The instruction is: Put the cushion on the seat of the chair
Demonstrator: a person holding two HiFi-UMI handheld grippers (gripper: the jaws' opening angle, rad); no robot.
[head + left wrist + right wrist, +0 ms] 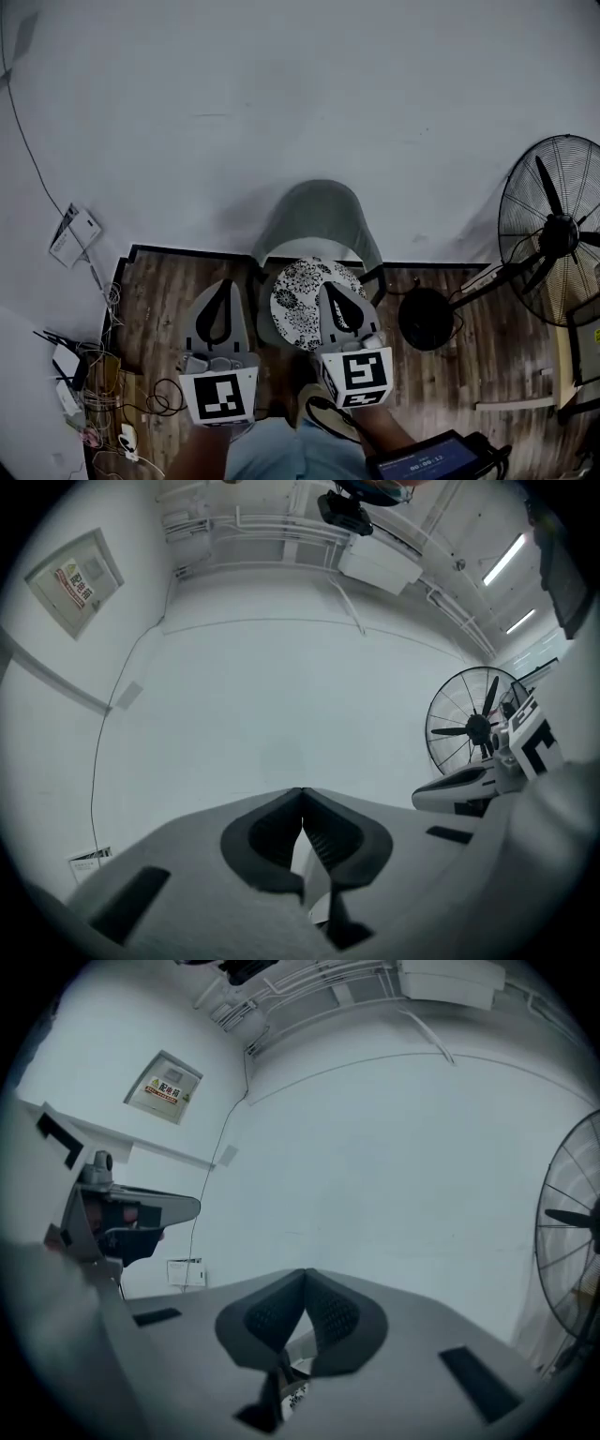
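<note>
Below the right gripper (pixel 337 291), the cushion (pixel 295 300) already lies on the chair (pixel 319 220) seat, so it and the left gripper (pixel 223 286), both pressed together and empty, should just pull away without nudging it.

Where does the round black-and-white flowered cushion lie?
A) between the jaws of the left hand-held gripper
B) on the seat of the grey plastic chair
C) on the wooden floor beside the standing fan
B: the flowered cushion lies on the seat of the grey chair.
</note>
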